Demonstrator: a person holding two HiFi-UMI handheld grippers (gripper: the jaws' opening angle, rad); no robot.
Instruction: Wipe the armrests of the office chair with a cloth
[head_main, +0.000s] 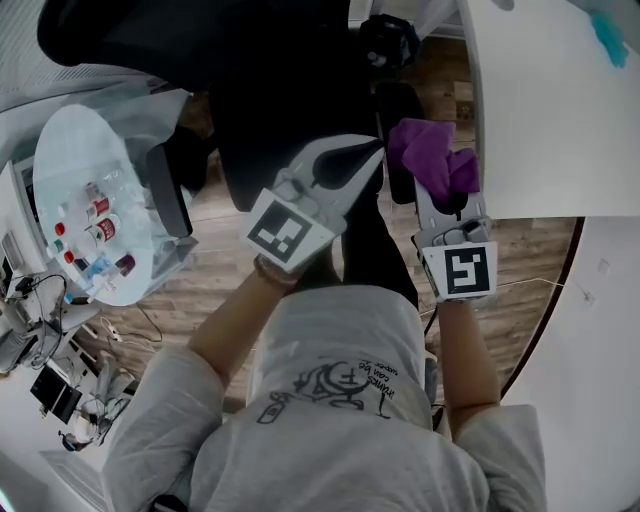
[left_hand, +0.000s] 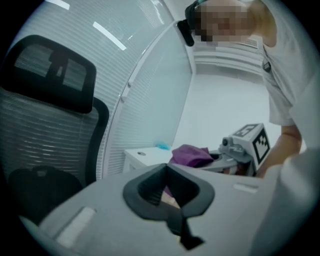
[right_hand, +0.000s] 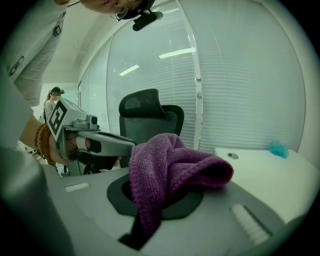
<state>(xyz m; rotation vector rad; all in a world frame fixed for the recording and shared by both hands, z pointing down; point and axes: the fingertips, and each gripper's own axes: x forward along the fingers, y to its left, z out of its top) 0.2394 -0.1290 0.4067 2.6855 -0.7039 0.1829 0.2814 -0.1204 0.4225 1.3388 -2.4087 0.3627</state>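
My right gripper (head_main: 447, 200) is shut on a bunched purple cloth (head_main: 432, 158), which hangs over its jaws (right_hand: 167, 167) and hides the fingertips. The cloth sits just above the black office chair's right armrest (head_main: 398, 120), between the seat (head_main: 290, 110) and the white desk; whether it touches the armrest I cannot tell. My left gripper (head_main: 372, 152) is shut with nothing in it, its tip close to the cloth's left side. The chair's other armrest (head_main: 170, 192) shows at the left. In the left gripper view, the cloth (left_hand: 192, 154) and right gripper (left_hand: 245, 144) lie ahead.
A white desk (head_main: 540, 110) stands right beside the armrest, with a teal item (head_main: 608, 38) at its far end. A round glass table (head_main: 60, 160) carrying several small bottles stands to the left. The chair's high mesh back (right_hand: 150, 120) faces a wall of blinds.
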